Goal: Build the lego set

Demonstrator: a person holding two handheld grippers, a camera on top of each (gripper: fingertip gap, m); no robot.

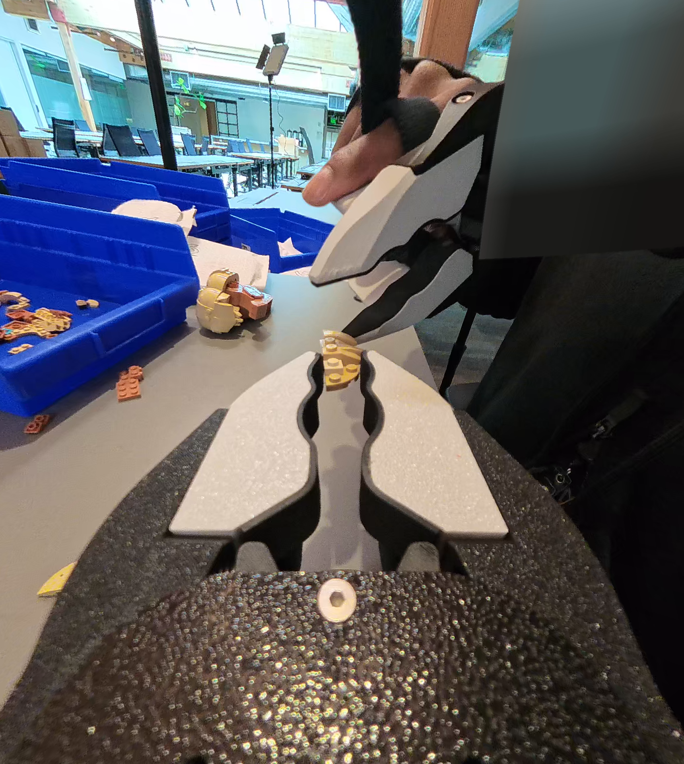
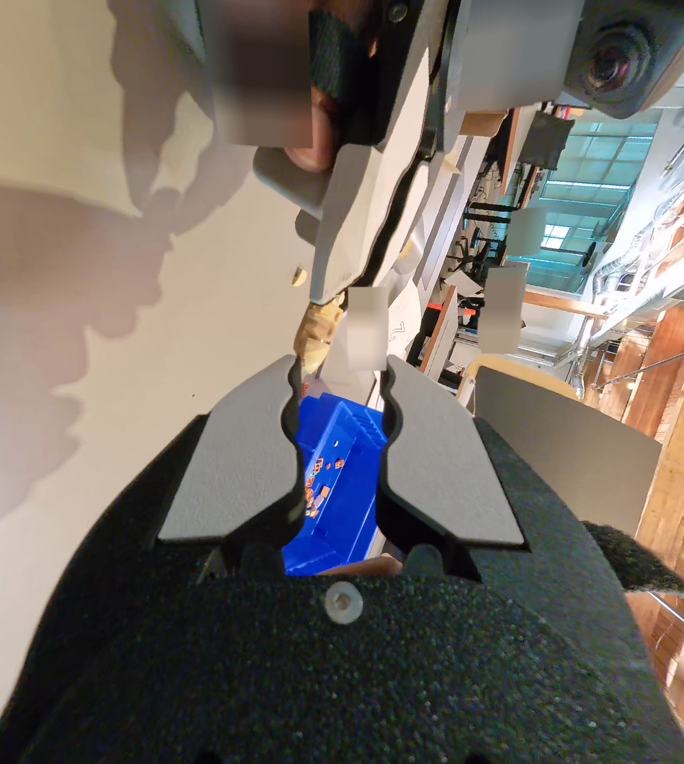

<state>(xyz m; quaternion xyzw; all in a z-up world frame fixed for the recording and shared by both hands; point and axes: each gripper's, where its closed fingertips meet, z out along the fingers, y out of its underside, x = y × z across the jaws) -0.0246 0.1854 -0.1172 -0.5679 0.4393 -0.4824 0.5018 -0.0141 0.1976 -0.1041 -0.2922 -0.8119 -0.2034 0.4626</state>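
Observation:
My left gripper [image 1: 341, 360] is shut on a small tan lego assembly [image 1: 342, 366] with studs on top, and holds it just above the grey table [image 1: 84, 496]. My right gripper [image 1: 332, 306] comes in from the upper right, held by a hand [image 1: 352, 165], with its jaws open. Its lower fingertip [image 1: 350, 330] touches the far end of the tan assembly. In the right wrist view my right gripper [image 2: 342, 364] is open and empty. Its left fingertip [image 2: 293, 366] is against the tan assembly [image 2: 317, 330], which the left gripper [image 2: 326, 304] holds.
A blue bin [image 1: 84, 248] at the left holds several loose brown and tan pieces [image 1: 22, 320]. A partly built tan and brown model [image 1: 228, 306] stands beside it. Brown plates [image 1: 129, 382] and a yellow piece [image 1: 57, 581] lie on the table. The table edge [image 1: 427, 364] is close on the right. Left and right tips are no more than a few centimetres apart.

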